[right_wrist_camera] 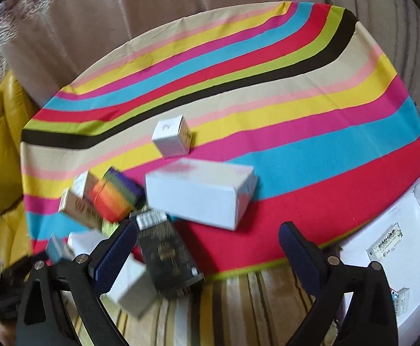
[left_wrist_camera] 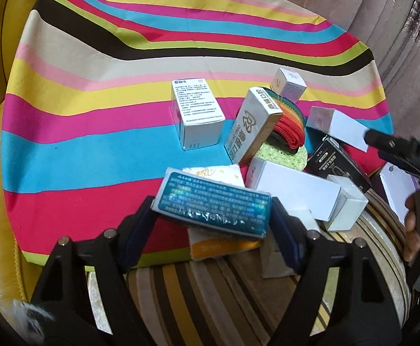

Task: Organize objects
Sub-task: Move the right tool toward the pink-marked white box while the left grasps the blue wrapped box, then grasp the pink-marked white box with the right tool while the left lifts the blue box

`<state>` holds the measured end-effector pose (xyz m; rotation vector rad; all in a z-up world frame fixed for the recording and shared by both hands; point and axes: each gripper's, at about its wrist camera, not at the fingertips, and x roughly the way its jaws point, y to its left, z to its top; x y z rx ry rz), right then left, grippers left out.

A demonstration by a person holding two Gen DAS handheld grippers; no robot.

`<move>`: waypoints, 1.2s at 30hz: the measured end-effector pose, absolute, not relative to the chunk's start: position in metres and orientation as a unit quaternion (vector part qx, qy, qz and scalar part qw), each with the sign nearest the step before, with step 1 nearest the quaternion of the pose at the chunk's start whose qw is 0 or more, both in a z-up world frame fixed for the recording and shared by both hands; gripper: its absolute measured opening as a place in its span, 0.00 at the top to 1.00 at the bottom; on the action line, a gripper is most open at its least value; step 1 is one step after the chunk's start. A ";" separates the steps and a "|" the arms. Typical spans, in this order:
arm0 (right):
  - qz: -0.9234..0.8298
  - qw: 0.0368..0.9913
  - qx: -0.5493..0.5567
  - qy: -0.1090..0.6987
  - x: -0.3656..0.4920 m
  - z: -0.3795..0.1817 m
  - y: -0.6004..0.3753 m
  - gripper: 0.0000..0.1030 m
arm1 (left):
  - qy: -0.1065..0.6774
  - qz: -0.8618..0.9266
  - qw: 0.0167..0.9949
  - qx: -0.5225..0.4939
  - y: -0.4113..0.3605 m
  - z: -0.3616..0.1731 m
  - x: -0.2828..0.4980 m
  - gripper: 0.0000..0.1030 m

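A teal box [left_wrist_camera: 213,204] with shiny foil print lies crosswise between the fingers of my left gripper [left_wrist_camera: 212,201], whose pads press on its two short ends, just above an orange-and-white packet [left_wrist_camera: 221,245]. My right gripper [right_wrist_camera: 207,230] is open and holds nothing. A black box [right_wrist_camera: 166,250] lies on the cloth's near edge beside its left finger [right_wrist_camera: 114,248]. Behind it sit a large white box [right_wrist_camera: 201,193] and a small white cube [right_wrist_camera: 172,138]. In the left wrist view the right gripper [left_wrist_camera: 397,147] reaches in from the right, with a hand behind it.
A striped tablecloth [left_wrist_camera: 94,121] covers the round table. A pile at its near right holds an upright white box [left_wrist_camera: 198,115], a leaning silver box [left_wrist_camera: 253,127], a rainbow strap [left_wrist_camera: 288,121], a green sponge [left_wrist_camera: 282,155] and a long white box [left_wrist_camera: 293,187]. A white bin [right_wrist_camera: 397,230] stands at the right.
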<state>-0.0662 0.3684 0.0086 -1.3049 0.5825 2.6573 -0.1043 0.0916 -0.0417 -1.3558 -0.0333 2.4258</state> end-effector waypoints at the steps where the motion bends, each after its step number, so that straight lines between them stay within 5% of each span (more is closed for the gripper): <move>1: 0.880 0.070 -0.429 0.193 -0.070 0.008 0.367 0.03 | -0.012 0.859 0.179 -0.479 0.092 -0.042 -0.104 0.23; 36: 0.883 0.153 -0.422 0.140 -0.111 -0.004 0.354 0.06 | -0.054 0.890 0.151 -0.426 0.085 -0.031 -0.088 0.24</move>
